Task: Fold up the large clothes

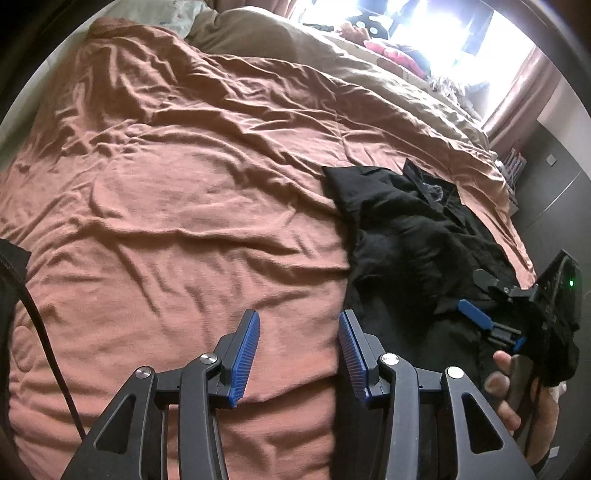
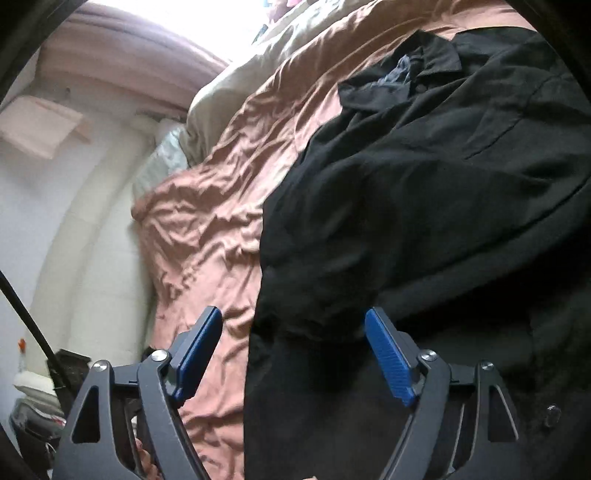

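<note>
- Nearest, the left tool (image 1: pixel 298 328) hangs over the bed with its blue pads parted and nothing between them; only wrinkled cover lies below the gap.
- Just beside it, the right tool (image 2: pixel 293 328) stands wide apart, its pads pressing on nothing, with the near edge of the black garment (image 2: pixel 424 206) lying between and under them.
- A hand (image 1: pixel 517 387) grips that tool's handle, seen from the left wrist, where a small green light glows on its body.
- No brand, label or writing can be read anywhere; the garment's inner neck patch is too blurred to tell.
- Crumpled and unfolded, the black garment lies on the bed's right part, collar at its far end.
- Under it spreads a salmon-pink duvet (image 1: pixel 177 192), heavily creased.
- Farther on lies a beige blanket (image 1: pixel 332 55) and a pale pillow (image 2: pixel 162 158).
- Beyond, a bright window (image 1: pixel 443 33) with a pink curtain (image 1: pixel 524 85), a white wall (image 2: pixel 74 206) and dark cabinet fronts (image 1: pixel 554 192) close the room.
</note>
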The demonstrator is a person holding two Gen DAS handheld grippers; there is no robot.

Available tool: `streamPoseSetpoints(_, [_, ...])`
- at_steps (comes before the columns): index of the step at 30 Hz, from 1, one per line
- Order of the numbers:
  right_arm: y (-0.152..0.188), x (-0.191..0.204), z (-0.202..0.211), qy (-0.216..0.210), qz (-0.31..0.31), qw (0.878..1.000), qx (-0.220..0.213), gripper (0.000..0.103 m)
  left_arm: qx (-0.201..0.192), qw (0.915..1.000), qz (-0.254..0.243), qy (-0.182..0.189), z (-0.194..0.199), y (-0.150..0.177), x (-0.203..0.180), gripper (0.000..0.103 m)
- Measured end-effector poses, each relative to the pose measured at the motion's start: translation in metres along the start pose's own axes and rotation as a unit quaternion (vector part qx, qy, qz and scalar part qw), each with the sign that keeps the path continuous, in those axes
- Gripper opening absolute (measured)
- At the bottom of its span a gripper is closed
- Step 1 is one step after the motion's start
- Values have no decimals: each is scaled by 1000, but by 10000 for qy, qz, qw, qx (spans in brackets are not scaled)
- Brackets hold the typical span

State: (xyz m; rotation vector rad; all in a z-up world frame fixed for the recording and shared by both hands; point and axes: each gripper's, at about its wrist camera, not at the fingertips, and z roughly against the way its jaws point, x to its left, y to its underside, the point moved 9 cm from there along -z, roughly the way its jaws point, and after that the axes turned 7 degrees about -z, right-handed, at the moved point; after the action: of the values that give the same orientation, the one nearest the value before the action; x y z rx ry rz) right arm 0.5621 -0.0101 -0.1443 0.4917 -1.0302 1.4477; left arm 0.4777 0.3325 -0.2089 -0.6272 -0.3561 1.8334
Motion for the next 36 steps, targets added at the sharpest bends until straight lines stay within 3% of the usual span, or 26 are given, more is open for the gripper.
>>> streamPoseSetpoints(5, [-17, -23, 30, 168, -73, 9996, -226, 79, 64, 9998, -86, 146, -13, -13, -32, 48])
streamPoseSetpoints(9, [-37, -43, 58, 366, -105, 9982, -464, 79, 134, 9991, -114, 387, -29, -24, -64, 64])
streamPoseSetpoints(11, [-46, -54, 72, 435, -107, 9974, -557, 79, 166, 9986, -174, 464, -39, -28, -79, 66])
streamPoseSetpoints(15, [-57, -64, 84, 658, 136, 9956, -659, 79, 321, 9978, -253, 526, -64, -32, -105, 66])
streamPoseSetpoints(20, [-44, -77, 106, 944, 310, 9928, -665, 79, 483, 9973, -238, 490, -92, -30, -122, 66])
streamPoseSetpoints(27, [-53, -102, 137, 1184, -90, 9898, -786, 76, 700, 9961, 61, 534, -124, -9, -133, 66])
streamPoseSetpoints(28, [-55, -109, 142, 1218, -182, 9890, -825, 76, 752, 9957, 82, 537, -129, -7, -135, 64])
streamPoseSetpoints(30, [-57, -120, 154, 1246, -371, 9874, -903, 75, 829, 9955, 32, 453, -132, -4, -139, 33])
streamPoseSetpoints(31, [-57, -124, 159, 1240, -468, 9867, -938, 75, 866, 9958, -49, 297, -131, -3, -139, 30])
streamPoseSetpoints(33, [-58, -136, 172, 1231, -722, 9842, -1048, 73, 772, 9964, -283, 183, -122, -6, -146, 11])
streamPoseSetpoints(36, [-58, -148, 189, 1293, -972, 9789, -1247, 67, 618, 9965, -565, 72, -104, -17, -155, 10])
